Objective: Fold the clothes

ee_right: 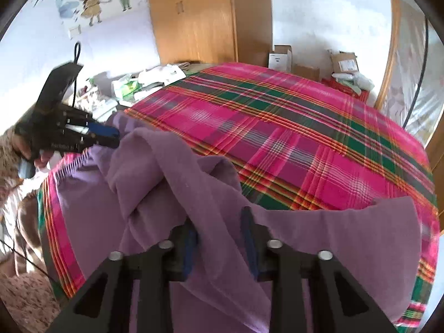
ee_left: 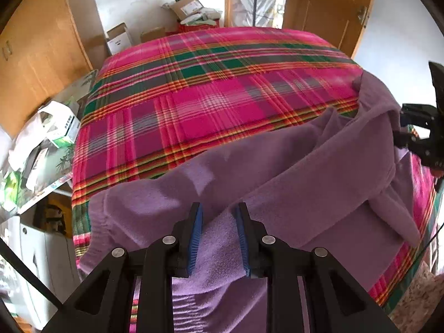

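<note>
A purple fleece garment [ee_left: 277, 172] lies bunched along the near edge of a bed with a pink, green and orange plaid cover [ee_left: 211, 83]. My left gripper [ee_left: 217, 216] is shut on a fold of the purple garment, which fills the space between its blue pads [ee_left: 195, 236]. My right gripper [ee_right: 219, 222] is shut on another part of the purple garment [ee_right: 177, 172], with cloth draped over its fingers. Each gripper shows in the other's view: the right one at the right edge [ee_left: 399, 136], the left one at the left [ee_right: 111, 136].
The plaid bed cover [ee_right: 305, 127] stretches away beyond the garment. Wooden wardrobes [ee_right: 199, 16] and a door [ee_left: 327, 2] stand behind. Cardboard boxes [ee_left: 119, 37] sit at the bed's far side. A cluttered side table with boxes [ee_left: 58, 125] stands on the left.
</note>
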A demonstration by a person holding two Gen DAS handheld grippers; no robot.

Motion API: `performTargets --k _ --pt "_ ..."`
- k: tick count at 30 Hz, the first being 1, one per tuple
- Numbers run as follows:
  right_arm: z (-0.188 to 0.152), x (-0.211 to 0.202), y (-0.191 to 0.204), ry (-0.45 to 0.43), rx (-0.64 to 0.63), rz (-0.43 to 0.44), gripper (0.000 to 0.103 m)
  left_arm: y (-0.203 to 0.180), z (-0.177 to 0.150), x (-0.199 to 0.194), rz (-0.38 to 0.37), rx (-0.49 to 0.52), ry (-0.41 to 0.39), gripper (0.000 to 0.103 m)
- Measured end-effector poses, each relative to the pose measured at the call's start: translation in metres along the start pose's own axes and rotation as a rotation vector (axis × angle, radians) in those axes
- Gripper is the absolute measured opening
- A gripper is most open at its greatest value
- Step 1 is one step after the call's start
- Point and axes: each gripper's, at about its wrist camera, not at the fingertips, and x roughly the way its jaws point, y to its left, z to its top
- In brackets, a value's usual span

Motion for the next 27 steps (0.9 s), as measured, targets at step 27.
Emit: performTargets --k 27 --pt "0.022 -0.031 -0.094 -0.104 0.288 -0.198 0.004 0.025 0.038 -0.024 -0.045 -0.094 -0.131 0.026"
